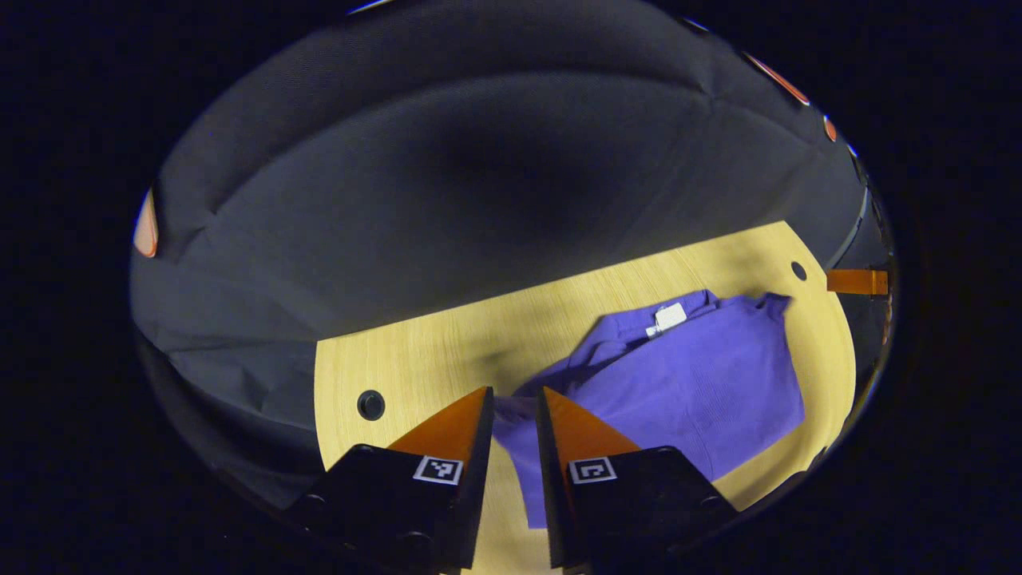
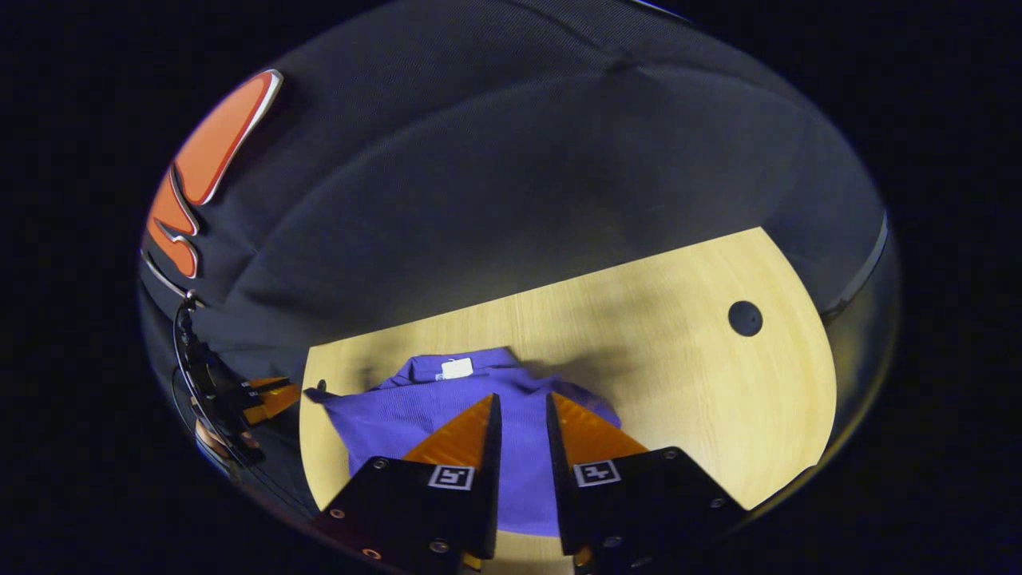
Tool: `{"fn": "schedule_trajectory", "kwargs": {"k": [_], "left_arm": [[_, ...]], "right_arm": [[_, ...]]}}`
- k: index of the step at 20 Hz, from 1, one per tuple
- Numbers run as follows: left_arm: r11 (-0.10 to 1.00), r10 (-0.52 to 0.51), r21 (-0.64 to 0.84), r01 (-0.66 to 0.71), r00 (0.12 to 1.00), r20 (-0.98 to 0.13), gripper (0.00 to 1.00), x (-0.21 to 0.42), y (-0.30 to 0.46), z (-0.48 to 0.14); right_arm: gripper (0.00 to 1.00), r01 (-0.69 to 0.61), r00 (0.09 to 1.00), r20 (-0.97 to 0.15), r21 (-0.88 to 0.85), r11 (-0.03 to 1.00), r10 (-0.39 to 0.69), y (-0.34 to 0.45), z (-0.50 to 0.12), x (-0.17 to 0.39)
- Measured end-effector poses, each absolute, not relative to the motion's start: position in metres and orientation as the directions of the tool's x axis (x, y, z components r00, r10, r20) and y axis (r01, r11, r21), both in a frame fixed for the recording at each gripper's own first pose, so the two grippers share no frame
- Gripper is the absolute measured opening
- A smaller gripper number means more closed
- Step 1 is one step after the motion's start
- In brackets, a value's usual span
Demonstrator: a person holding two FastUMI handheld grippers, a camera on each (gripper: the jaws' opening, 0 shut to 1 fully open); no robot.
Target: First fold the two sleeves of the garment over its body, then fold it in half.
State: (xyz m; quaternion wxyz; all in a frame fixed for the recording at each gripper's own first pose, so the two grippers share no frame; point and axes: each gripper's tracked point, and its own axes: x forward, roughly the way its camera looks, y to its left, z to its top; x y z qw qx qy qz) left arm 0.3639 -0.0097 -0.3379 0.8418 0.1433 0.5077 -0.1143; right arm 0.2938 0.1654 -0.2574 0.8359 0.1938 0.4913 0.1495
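Two grippers over the wooden table [image 2: 679, 359] | purple garment [image 1: 687, 383] lies lower right in left gripper view, lower left in right gripper view, white neck label [image 2: 457, 368] up | left gripper [image 1: 515, 407] slightly parted, cloth seen between its fingers, grip uncertain | right gripper [image 2: 520, 411] narrowly parted above the fabric, holding nothing.

The worktop [image 1: 415, 351] is viewed obliquely from above in both gripper views: the left gripper view from beyond the purple garment's [image 1: 687, 375] left side, the right gripper view nearer above it. Garment, worktop and booth wall [image 1: 447, 176] are shared.
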Motion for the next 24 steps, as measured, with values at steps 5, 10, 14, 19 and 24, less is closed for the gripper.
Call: {"fn": "schedule_trajectory", "kwargs": {"k": [5,10,14,19,24], "left_arm": [[0.947,-0.047,0.14,0.288,0.557,-0.829,0.61,0.364,0.011,-0.3],[0.961,-0.08,0.125,0.248,0.677,-0.731,0.96,0.343,0.01,-0.247],[0.959,-0.14,0.104,0.264,0.758,-0.637,0.96,0.309,0.0,-0.189],[0.956,-0.178,0.098,0.275,0.814,-0.553,0.96,0.255,-0.011,-0.145],[0.962,-0.191,0.078,0.26,0.851,-0.49,0.95,0.201,-0.018,-0.126]], "right_arm": [[0.64,-0.092,0.538,-0.741,0.422,0.902,0.402,0.149,-0.242,0.287],[0.88,-0.134,0.606,-0.681,0.423,0.896,0.412,0.142,-0.191,0.257],[0.96,-0.15,0.698,-0.614,0.378,0.913,0.369,0.135,-0.149,0.235],[0.96,-0.18,0.77,-0.528,0.359,0.916,0.358,0.132,-0.101,0.194],[0.96,-0.215,0.814,-0.481,0.273,0.938,0.327,0.125,-0.087,0.151]]}}
